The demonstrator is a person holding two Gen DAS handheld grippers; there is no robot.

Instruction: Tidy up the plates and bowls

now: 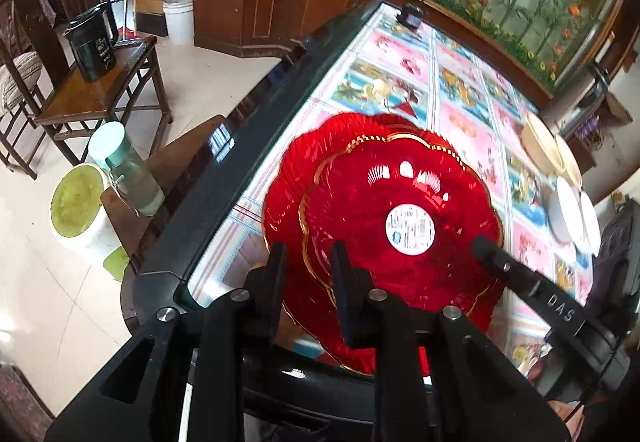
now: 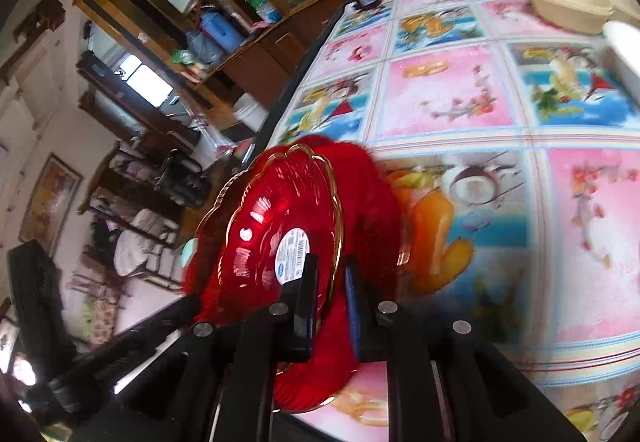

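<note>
Left gripper (image 1: pixel 308 262): I saw my fingers standing a narrow gap apart astride the near rim of the red plates; whether the pads pressed the glass I could not tell.
Red top plate (image 1: pixel 400 202): it lay ahead of my left fingers, gold-edged, nested on a larger red plate (image 1: pixel 296 162), with a round white label (image 1: pixel 410 228) at its middle.
Right gripper (image 2: pixel 330 274): my fingers sat slightly parted with the top plate's gold rim between them; the blur kept me from judging any contact. In the left view its finger (image 1: pixel 496 258) reached in over the plate's right edge.
Table (image 1: pixel 460 82): patterned fruit-and-flower cloth spread beyond both sets of fingers, under the red stack.
Cream bowls (image 2: pixel 560 2): well apart from my right fingers, far ahead and to the right.
White bowls (image 1: pixel 568 210): right of the stack, beyond the right finger.
</note>
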